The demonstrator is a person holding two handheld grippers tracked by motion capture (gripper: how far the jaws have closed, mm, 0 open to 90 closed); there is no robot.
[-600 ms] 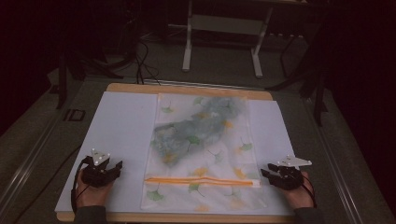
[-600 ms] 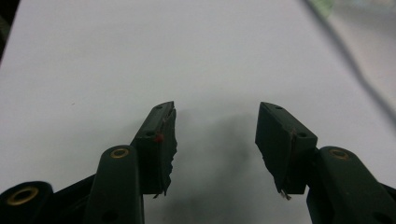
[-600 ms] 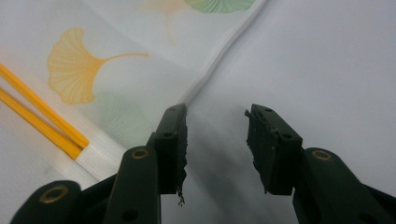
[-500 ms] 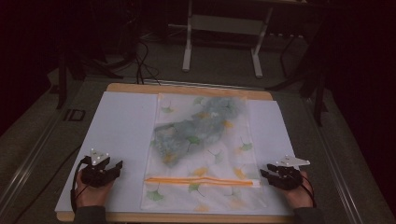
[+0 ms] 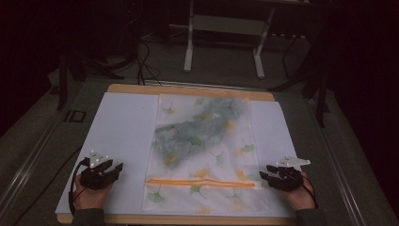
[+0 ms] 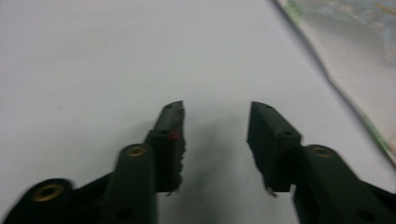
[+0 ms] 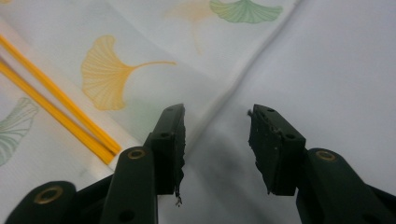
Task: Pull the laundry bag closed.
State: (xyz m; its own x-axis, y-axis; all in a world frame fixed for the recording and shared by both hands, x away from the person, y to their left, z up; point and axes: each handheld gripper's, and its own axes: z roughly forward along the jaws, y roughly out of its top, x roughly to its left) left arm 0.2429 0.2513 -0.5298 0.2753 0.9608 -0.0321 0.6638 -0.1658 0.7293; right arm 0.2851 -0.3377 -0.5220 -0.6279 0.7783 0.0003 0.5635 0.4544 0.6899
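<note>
Both hands have barely moved, low in frame. Left claw (image 5: 114,168) and right claw (image 5: 264,174), parted and empty, flank the translucent leaf-printed bag (image 5: 203,160) on the white surface (image 5: 123,127).

Bag contents: a grey-blue mass inside the bag (image 5: 207,155) shows only as a blur through the printed film; what it is cannot be told.
Bag in left gripper view: the bag (image 6: 359,60) is cut off by the right and top edges, and blurred.
Orange zip strip (image 7: 56,116): runs out of the right gripper view's left edge.
Person: forearms cut off by the high view's bottom edge.
</note>
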